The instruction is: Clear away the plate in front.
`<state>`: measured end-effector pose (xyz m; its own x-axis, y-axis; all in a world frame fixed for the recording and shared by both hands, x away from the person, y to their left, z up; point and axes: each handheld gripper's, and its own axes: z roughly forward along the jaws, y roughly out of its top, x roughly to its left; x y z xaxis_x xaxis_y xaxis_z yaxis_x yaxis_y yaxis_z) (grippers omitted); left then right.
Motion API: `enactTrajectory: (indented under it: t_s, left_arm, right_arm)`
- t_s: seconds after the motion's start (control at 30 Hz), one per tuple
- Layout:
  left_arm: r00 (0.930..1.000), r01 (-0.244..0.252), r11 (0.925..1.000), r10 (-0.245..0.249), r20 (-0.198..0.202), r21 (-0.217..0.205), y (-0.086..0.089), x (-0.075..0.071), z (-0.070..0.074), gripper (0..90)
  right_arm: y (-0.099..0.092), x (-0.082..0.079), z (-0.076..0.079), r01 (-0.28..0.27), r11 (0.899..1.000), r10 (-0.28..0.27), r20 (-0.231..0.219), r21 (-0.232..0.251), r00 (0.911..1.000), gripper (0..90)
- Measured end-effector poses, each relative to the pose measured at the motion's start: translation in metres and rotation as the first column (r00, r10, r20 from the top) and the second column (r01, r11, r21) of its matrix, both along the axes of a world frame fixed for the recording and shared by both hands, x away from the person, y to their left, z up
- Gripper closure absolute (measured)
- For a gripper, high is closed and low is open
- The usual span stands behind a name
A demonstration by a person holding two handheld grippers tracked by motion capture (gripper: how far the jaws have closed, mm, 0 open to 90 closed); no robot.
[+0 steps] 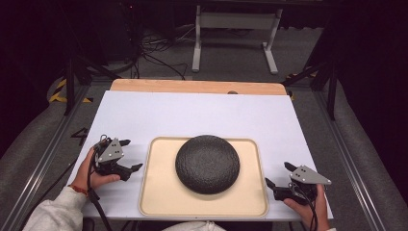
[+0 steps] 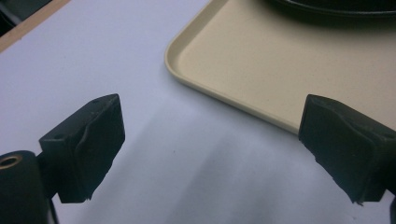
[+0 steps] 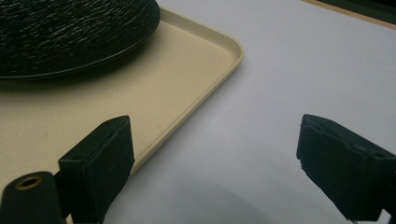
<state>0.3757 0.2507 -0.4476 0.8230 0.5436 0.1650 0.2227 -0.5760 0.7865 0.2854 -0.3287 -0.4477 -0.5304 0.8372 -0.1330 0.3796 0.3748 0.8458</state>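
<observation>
Nothing's really started: the black textured upside-down bowl (image 1: 207, 163) sits untouched mid beige plastic tray (image 1: 156, 192). Your left gripper (image 1: 131, 155) and right gripper (image 1: 277, 174) flank it, jaws wide apart, empty.

So we've got the tray (image 1: 159, 192) sitting bottom-centre of the high view on the table (image 1: 144, 115), with the upturned bowl (image 1: 207, 163) on it, a bit above the tray's middle. Left gripper (image 1: 133, 155) is just left of the tray, right gripper (image 1: 278, 173) just right of it, lower in frame
</observation>
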Motion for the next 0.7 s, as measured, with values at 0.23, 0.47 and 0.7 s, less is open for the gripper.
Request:
enactTrajectory:
  t_s: [0.23,0.47,0.7]
  left_arm:
    - [0.9973,-0.038,0.993,0.031,-0.067,-0.111,0.019,-0.003,-0.007,8.3]
    - [0.9974,-0.039,0.9923,0.031,-0.065,-0.117,0.024,-0.019,-0.009,8.2]
    - [0.997,-0.019,0.9947,0.011,-0.077,-0.101,0.019,-0.022,-0.012,8.1]
  right_arm:
    - [0.0,-0.001,0.0,0.0,1.0,0.0,0.001,0.0,1.0,11.4]
    - [-0.001,-0.001,0.0,0.005,1.0,-0.005,0.006,0.006,1.0,11.4]
    - [-0.001,-0.001,0.0,0.005,1.0,-0.005,0.007,0.007,1.0,11.3]
